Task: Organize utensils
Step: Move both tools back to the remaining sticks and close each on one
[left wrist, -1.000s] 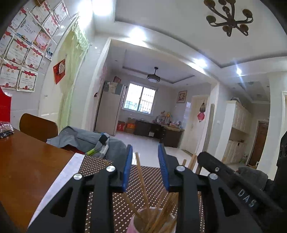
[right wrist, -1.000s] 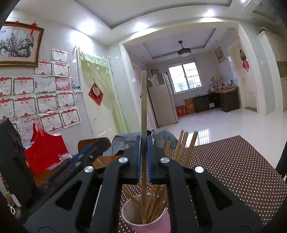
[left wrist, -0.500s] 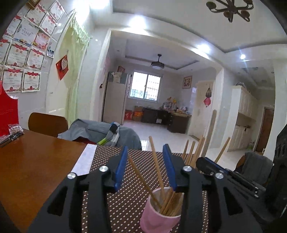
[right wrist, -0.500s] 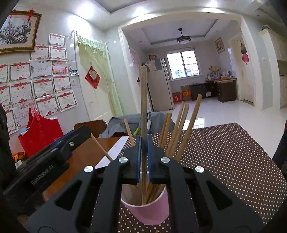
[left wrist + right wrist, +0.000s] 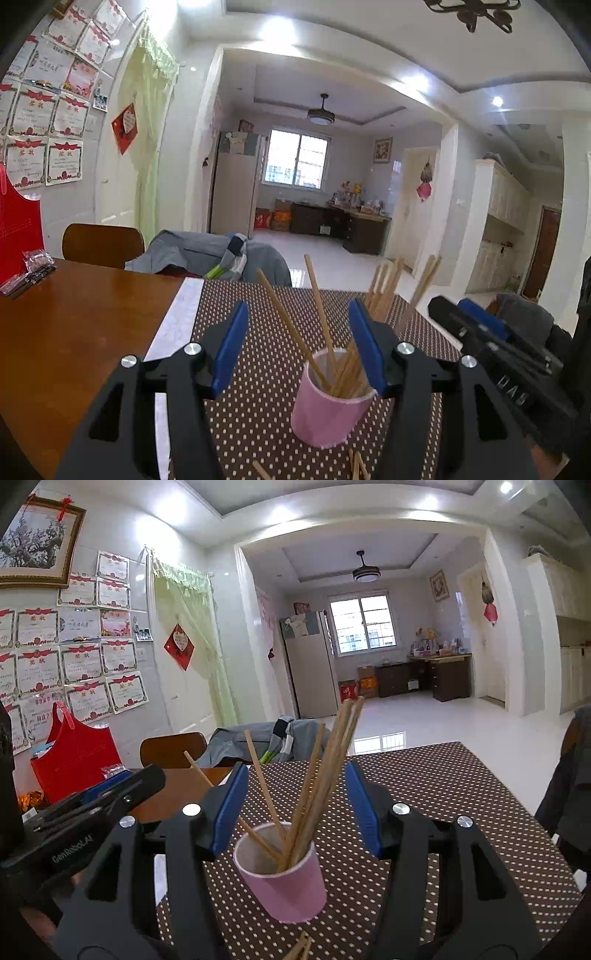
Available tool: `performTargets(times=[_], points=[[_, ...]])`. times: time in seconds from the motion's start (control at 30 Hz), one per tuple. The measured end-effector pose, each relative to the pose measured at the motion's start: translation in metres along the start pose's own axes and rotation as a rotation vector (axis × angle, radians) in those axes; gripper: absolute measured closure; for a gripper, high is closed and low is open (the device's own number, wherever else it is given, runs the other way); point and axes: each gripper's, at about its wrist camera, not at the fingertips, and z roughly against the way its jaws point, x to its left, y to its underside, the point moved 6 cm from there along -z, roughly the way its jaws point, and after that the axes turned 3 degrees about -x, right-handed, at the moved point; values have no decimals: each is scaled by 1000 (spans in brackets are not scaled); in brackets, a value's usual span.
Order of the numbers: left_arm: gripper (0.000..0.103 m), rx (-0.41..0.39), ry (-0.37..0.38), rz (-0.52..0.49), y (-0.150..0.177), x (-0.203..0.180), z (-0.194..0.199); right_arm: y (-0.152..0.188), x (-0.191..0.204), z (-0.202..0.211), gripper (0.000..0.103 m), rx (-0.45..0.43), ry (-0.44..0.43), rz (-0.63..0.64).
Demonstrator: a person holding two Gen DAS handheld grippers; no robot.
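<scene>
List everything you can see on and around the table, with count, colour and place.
cup: one, pink, upright on the dotted cloth
chopsticks in cup: a bundle, count unclear, tan wood, leaning out at angles
loose chopsticks: a few, tan, flat on the cloth in front of the cup
cloth: one, brown with white dots, covering the table's right part
table: one, brown wood, bare at left
bag: one, red, far left by the wall
chair: one, brown, behind the table
clothes: grey heap beyond the table
left gripper: black, blue fingers, open
right gripper: black, blue fingers, open
</scene>
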Motion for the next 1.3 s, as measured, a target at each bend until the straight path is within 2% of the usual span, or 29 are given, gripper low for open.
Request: performTargets(times=[0.13,0.27,0.5,0.63,0.8,1.1,1.3], points=[[47,73,19,-37,13,-6,8,7,-9,14,48,31,16,17],[47,194,35,-75,36,-16,11,23,-19,24,48,88,29,18],[47,400,56,-181,86,-37,9,63,-20,25,48,255,30,48],[47,552,70,-233,119,-45,5,85,-28,27,48,345,42,49],[47,690,91,-253,152,-52,-1,107,-39,29,47,437,49,22],[47,792,98,-294,177,-67,-4,134,-45,30,47,560,27,11],[66,859,95,-256,189,-58,-14,143,-47,30,47,595,13,-3]])
